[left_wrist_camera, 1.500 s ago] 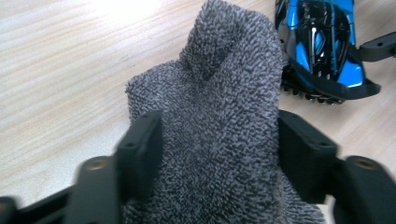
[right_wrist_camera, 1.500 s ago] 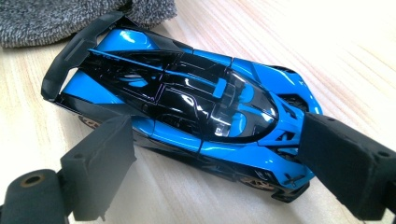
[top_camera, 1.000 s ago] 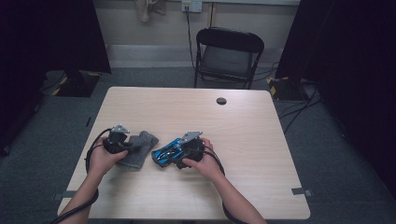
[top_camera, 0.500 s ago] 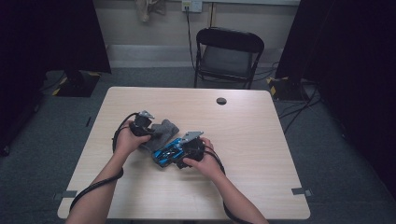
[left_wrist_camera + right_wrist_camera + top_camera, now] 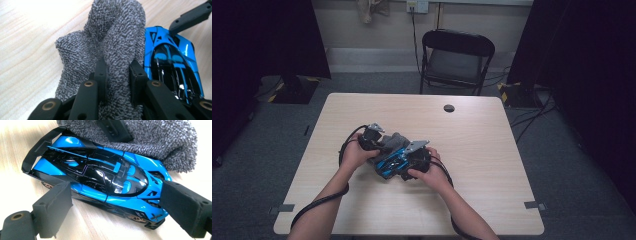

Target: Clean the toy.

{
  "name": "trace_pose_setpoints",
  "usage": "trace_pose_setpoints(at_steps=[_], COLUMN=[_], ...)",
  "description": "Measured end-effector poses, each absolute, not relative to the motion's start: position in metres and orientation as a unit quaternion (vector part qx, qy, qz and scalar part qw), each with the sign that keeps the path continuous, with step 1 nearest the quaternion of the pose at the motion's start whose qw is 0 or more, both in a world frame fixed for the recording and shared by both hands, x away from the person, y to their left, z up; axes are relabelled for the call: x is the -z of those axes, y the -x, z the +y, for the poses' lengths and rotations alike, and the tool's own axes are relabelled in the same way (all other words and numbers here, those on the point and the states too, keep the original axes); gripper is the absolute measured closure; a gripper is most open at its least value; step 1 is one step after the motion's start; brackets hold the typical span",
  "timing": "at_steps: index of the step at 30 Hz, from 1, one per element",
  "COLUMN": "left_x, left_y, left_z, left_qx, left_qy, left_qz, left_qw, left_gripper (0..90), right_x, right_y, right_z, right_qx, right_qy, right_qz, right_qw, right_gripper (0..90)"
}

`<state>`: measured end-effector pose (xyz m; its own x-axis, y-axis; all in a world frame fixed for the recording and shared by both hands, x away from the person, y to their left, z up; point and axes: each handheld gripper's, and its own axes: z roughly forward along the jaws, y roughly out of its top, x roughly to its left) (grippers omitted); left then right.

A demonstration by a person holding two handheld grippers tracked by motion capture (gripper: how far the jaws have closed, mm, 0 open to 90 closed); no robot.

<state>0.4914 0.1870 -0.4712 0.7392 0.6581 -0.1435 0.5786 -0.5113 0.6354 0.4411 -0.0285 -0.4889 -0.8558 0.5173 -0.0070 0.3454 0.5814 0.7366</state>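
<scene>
two tongs are at work low in the middle of the high view, both over the near half of the table (image 5: 492, 200). my right gripper (image 5: 117, 207) is spread wide, its pads standing either side of the blue toy car (image 5: 100, 182), one by the tail end and one by the nose; whether they touch it i cannot tell. my left gripper (image 5: 117, 77) is pinching the grey terry cloth (image 5: 107, 45), a thick fold of it bunched up between the jaws. the car lies just beside that cloth, at the right of the frame in the left gripper view, touching or nearly so. its long axis runs from upper left to lower right in the right gripper view, with the cloth beyond it along the top. i judge the wipe turns on that: cloth must cross sideways onto the roof, and my left hand (image 5: 357, 152) is nearer.
</scene>
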Motion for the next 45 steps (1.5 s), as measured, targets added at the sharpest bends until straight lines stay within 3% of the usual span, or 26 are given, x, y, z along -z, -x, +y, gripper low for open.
trace_pose_setpoints(at_steps=[45], left_x=[0.458], left_y=[-0.448], left_z=[0.241], left_qx=[-0.022], left_qy=[-0.882], left_qz=[0.355], left_qw=[0.31], left_gripper=[73.1], right_x=[0.488], right_y=[-0.441], right_z=[-0.027], right_qx=[-0.381], right_qy=[-0.242], right_qz=[0.885], right_qw=[0.112], right_gripper=[10.6])
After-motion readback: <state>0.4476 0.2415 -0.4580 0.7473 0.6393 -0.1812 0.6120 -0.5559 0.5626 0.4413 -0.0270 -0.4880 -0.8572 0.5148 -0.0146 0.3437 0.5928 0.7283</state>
